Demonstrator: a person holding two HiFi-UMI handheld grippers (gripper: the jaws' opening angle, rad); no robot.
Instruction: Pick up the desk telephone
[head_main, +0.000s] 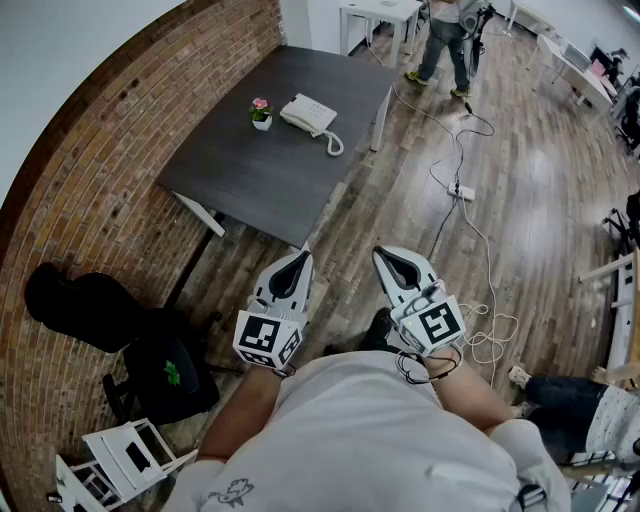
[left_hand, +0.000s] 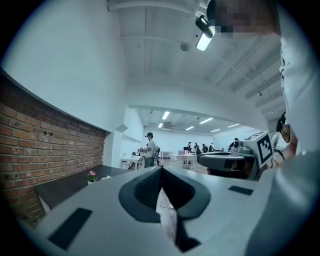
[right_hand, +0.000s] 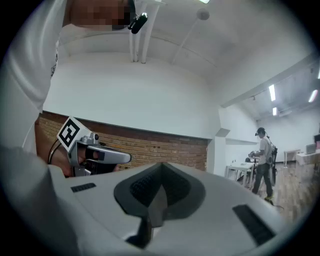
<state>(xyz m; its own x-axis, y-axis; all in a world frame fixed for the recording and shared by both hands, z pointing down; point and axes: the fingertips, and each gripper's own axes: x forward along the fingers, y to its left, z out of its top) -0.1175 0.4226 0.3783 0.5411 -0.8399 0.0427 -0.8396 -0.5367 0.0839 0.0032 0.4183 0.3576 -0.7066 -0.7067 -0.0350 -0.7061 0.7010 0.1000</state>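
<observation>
Both grippers are being held level and close to the person's body, above the wooden floor and well short of the dark table (head_main: 250, 185). The white desk telephone (head_main: 308, 113) is lying near the table's far end, just beside a small potted flower (head_main: 261, 112), with its coiled cord (head_main: 333, 146) curling off at the side nearer the camera. The left gripper (head_main: 298, 262) is being shown with its jaws pressed together and nothing between them, and the right gripper (head_main: 384, 256) is likewise being carried closed and empty. The telephone is being judged a stiff plastic body, fairly light, with a smooth shell that is likely to be slippery under the pads. Its handset appears to be only resting on the base, so it is being reckoned liable to slide off if the set is tilted, while the springy cord may be dragging behind. A hold is being favoured across the narrower width of the base, or around the middle of the handset, with the jaws being opened first.
</observation>
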